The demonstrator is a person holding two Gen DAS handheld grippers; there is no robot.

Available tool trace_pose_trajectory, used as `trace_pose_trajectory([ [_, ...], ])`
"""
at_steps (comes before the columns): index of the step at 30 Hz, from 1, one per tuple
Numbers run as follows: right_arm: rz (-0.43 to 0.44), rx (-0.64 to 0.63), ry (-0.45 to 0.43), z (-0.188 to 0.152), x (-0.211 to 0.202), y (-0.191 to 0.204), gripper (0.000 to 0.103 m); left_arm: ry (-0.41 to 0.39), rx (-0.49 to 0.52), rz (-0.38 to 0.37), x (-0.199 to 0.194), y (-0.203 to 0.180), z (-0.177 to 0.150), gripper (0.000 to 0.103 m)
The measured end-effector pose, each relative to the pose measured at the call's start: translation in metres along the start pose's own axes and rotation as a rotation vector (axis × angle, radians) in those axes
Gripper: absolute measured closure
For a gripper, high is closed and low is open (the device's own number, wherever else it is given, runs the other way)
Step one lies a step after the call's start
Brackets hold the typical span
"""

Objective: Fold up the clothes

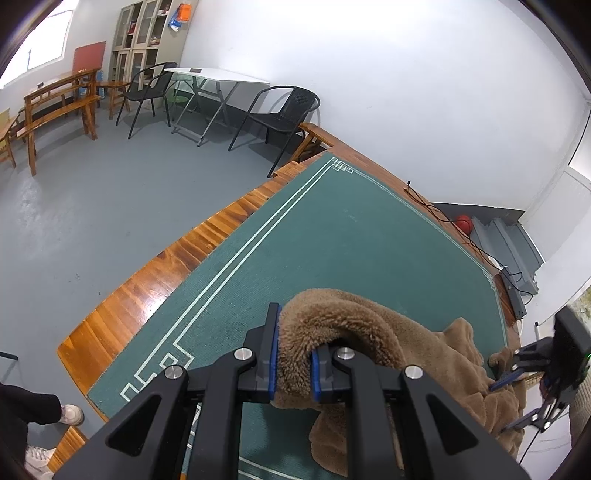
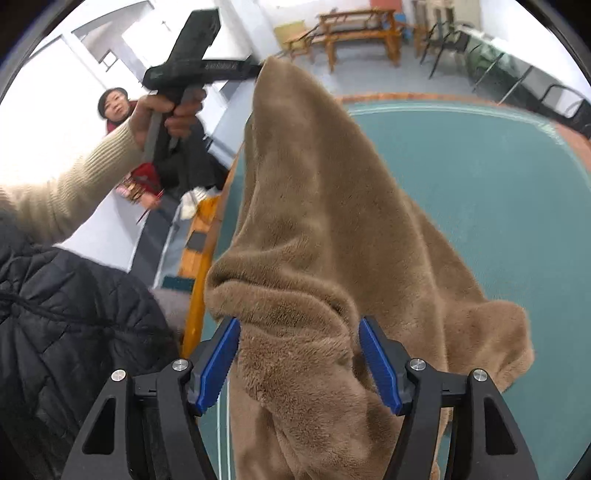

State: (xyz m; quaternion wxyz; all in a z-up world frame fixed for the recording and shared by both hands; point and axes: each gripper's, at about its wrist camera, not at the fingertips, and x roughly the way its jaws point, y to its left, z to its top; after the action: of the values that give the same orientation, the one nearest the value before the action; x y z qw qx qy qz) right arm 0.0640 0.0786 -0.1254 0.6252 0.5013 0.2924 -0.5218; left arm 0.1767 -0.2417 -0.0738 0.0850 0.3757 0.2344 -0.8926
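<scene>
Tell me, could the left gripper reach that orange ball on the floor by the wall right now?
Probably not. The left gripper is shut on the brown fleece garment, and the ball lies beyond the far edge of the green-matted table.

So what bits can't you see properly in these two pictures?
- What garment the brown fleece is: bunched in both views.
- Its lower part: cut off by the right wrist view's bottom edge.
- How the left gripper grips it: fleece hides the fingers in the right wrist view.
- The table under the fleece: covered, left wrist view.
- Cabinet contents: too small.
</scene>
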Motion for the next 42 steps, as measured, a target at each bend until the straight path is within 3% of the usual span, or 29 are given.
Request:
trace_pose_trajectory([
  [3, 0.044, 0.032, 0.064, -0.005, 0.017, -0.003, 0.035, 0.001, -0.002, 0.001, 0.001, 0.000, 0.001, 0.087],
  [5, 0.041, 0.032, 0.061, -0.009, 0.022, 0.005, 0.037, 0.001, -0.002, 0.001, 0.002, 0.000, 0.001, 0.087],
  [6, 0.024, 0.027, 0.061, -0.010, 0.025, 0.010, 0.049, 0.004, -0.005, 0.002, 0.003, 0.000, 0.001, 0.087],
  [9, -0.060, 0.041, 0.042, -0.016, 0.030, 0.025, 0.069, 0.013, -0.011, 0.007, 0.007, 0.001, 0.001, 0.087],
  [12, -0.163, 0.054, -0.009, -0.021, 0.024, 0.038, 0.079, 0.016, -0.011, 0.011, 0.010, 0.000, 0.001, 0.087],
  [14, -0.248, 0.094, -0.098, -0.022, 0.002, 0.045, 0.082, 0.020, -0.011, 0.010, 0.011, -0.001, 0.000, 0.087],
  [17, -0.449, 0.217, -0.268, -0.024, -0.045, 0.046, 0.084, 0.026, -0.009, 0.008, 0.013, -0.003, -0.001, 0.087],
  [20, -0.719, 0.270, -0.392, -0.034, -0.090, 0.046, 0.084, 0.041, -0.002, -0.010, 0.018, -0.010, -0.005, 0.087],
  [22, -0.851, 0.295, -0.454, -0.037, -0.106, 0.053, 0.084, 0.055, 0.026, -0.031, 0.021, -0.022, -0.010, 0.087],
  [25, -1.002, 0.296, -0.524, -0.039, -0.123, 0.065, 0.084, 0.075, 0.083, -0.051, 0.025, -0.044, -0.019, 0.087],
  [29, -1.098, 0.310, -0.636, -0.030, -0.137, 0.088, 0.084, 0.099, 0.143, -0.082, 0.031, -0.067, -0.034, 0.087],
  [31, -1.149, 0.312, -0.696, -0.027, -0.148, 0.101, 0.084, 0.110, 0.162, -0.092, 0.032, -0.074, -0.040, 0.081],
  [34, -1.190, 0.305, -0.743, -0.023, -0.158, 0.114, 0.084, 0.113, 0.193, -0.106, 0.032, -0.085, -0.048, 0.046],
  [37, -1.204, 0.303, -0.779, -0.019, -0.163, 0.132, 0.084, 0.103, 0.241, -0.120, 0.028, -0.096, -0.057, 0.033],
  [42, -1.197, 0.313, -0.814, -0.019, -0.168, 0.158, 0.084, 0.101, 0.337, -0.100, 0.028, -0.112, -0.070, 0.027],
])
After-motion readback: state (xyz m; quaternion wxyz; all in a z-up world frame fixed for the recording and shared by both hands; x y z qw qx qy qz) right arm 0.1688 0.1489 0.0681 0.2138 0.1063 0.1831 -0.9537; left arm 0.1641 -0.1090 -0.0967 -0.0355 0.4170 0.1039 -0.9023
